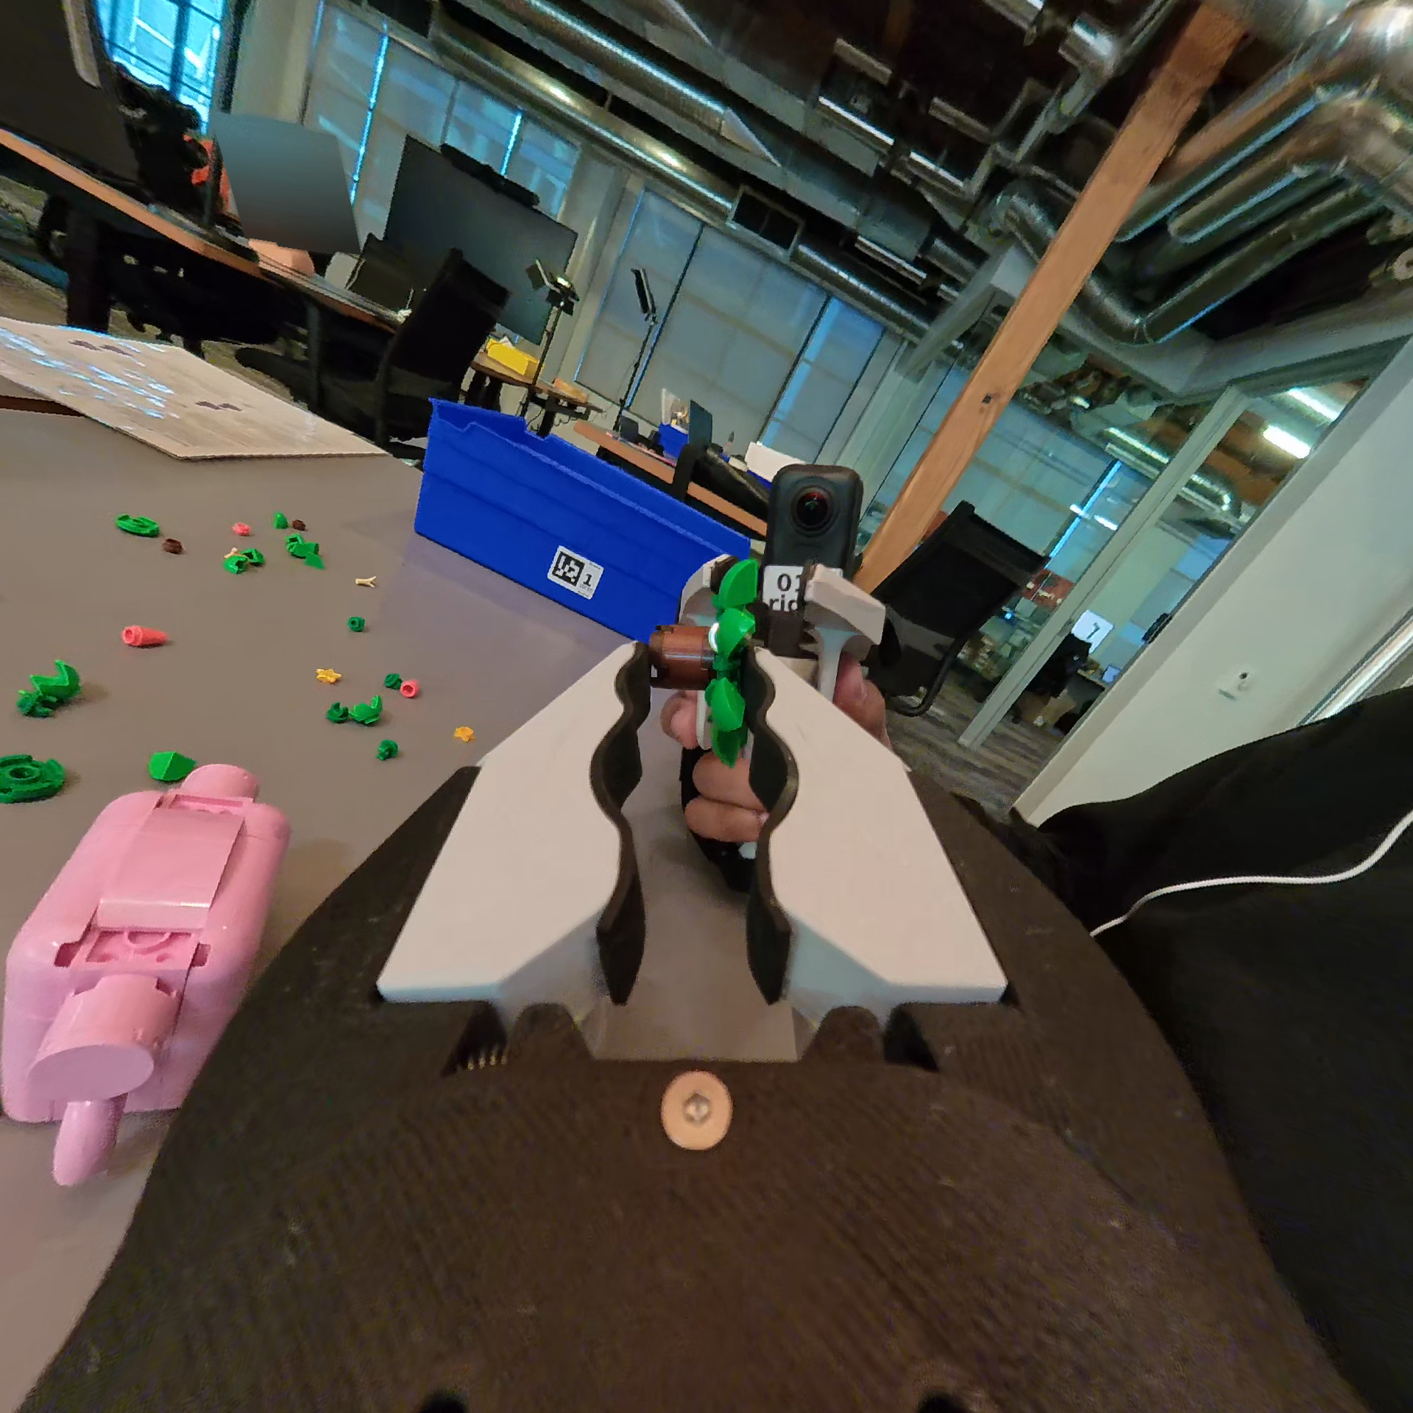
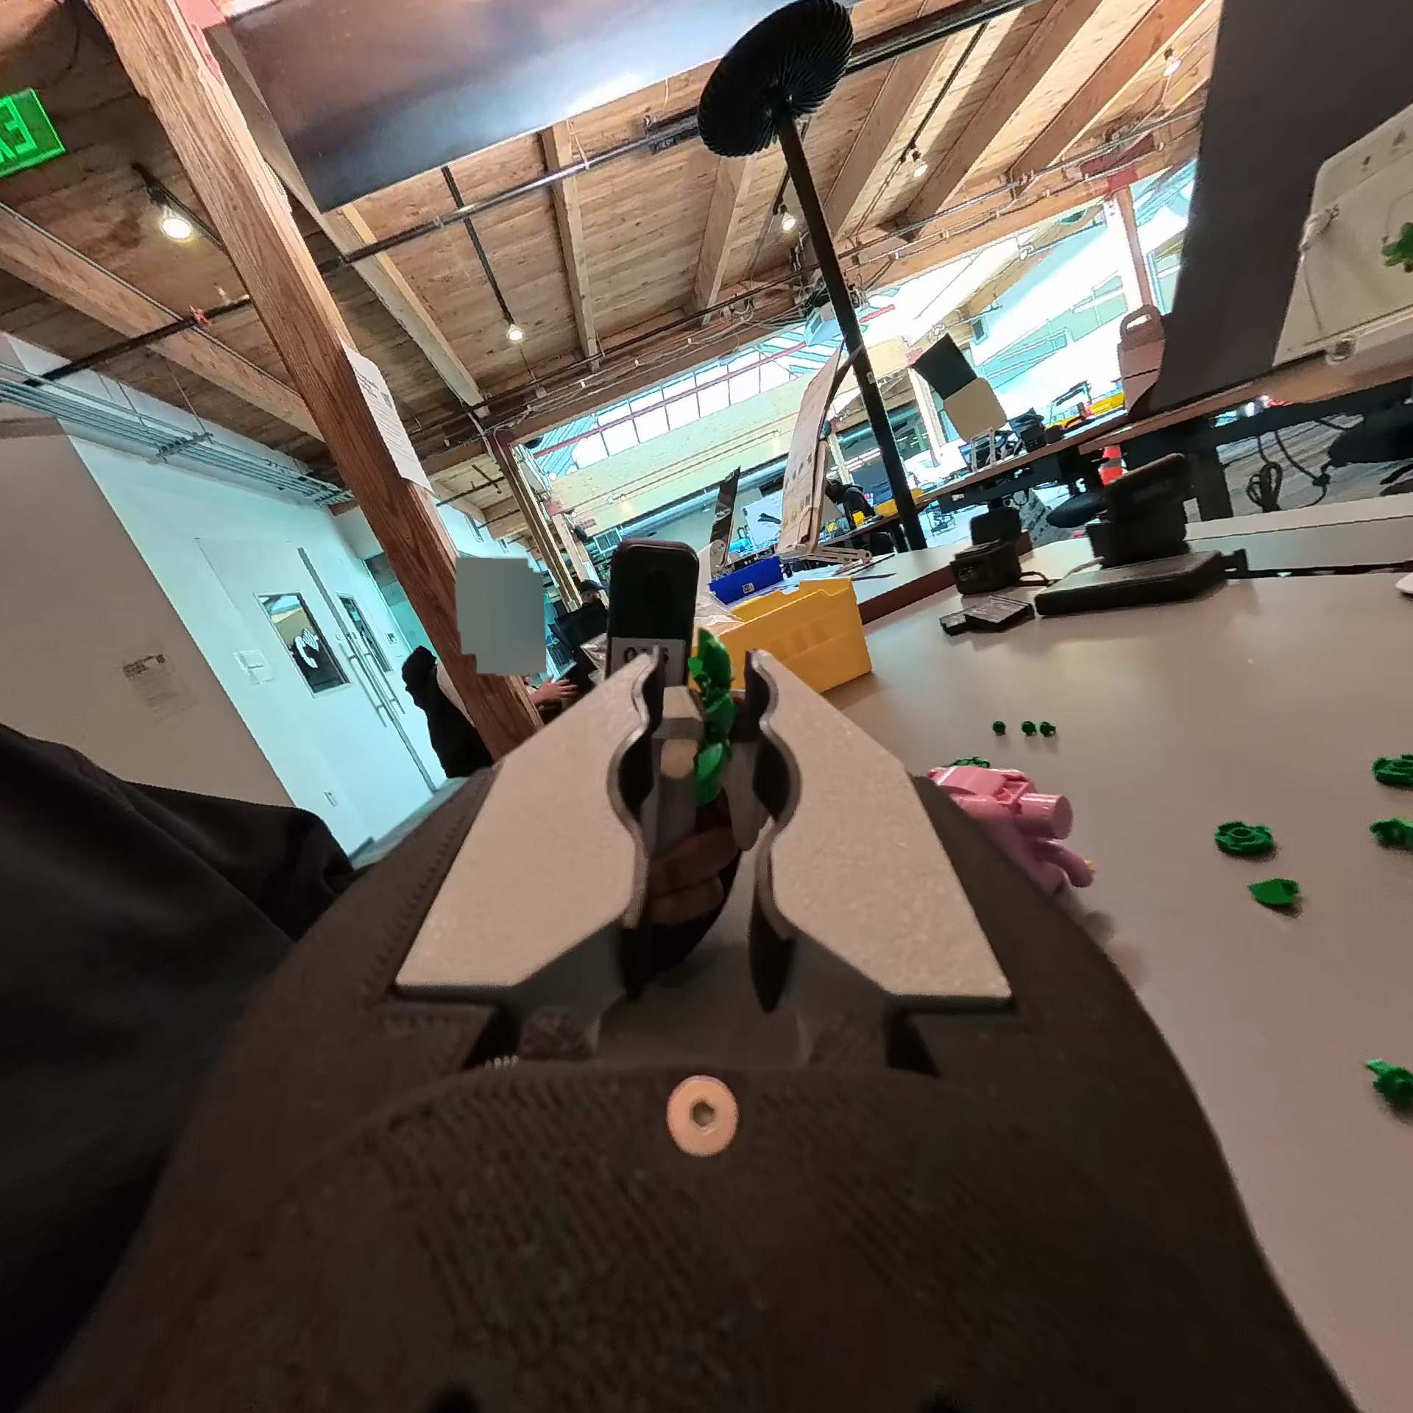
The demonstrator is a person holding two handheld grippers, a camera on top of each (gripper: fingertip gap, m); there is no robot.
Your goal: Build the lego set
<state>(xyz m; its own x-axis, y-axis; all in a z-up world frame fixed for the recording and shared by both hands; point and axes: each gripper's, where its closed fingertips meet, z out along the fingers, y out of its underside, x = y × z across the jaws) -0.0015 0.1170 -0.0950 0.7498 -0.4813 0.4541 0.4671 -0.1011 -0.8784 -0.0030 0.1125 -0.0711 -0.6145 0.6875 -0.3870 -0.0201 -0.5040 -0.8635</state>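
A brown stem with green leaves [image 1: 722, 673] is clamped between my left gripper's [image 1: 696, 657] fingertips, above the grey table [image 1: 474, 635]. My right gripper [image 1: 772, 612] faces it just behind the leaves, held by a hand. In the right wrist view the right gripper [image 2: 703, 673] stands slightly apart around the leaves [image 2: 711, 719], with a gap on its left side. The left gripper's fingers [image 2: 673, 764] show between its jaws. A pink build [image 1: 145, 917] lies on the table at left, and it also shows in the right wrist view [image 2: 1009, 810].
Loose green [image 1: 46, 688], pink and yellow pieces are scattered on the table, and green pieces show in the right view [image 2: 1242, 837]. A blue bin [image 1: 535, 520] and a printed sheet [image 1: 153, 390] sit at the back. A yellow bin [image 2: 803, 635] and black devices [image 2: 1132, 581] stand far off. Less than 4 cm separates the two grippers' tips.
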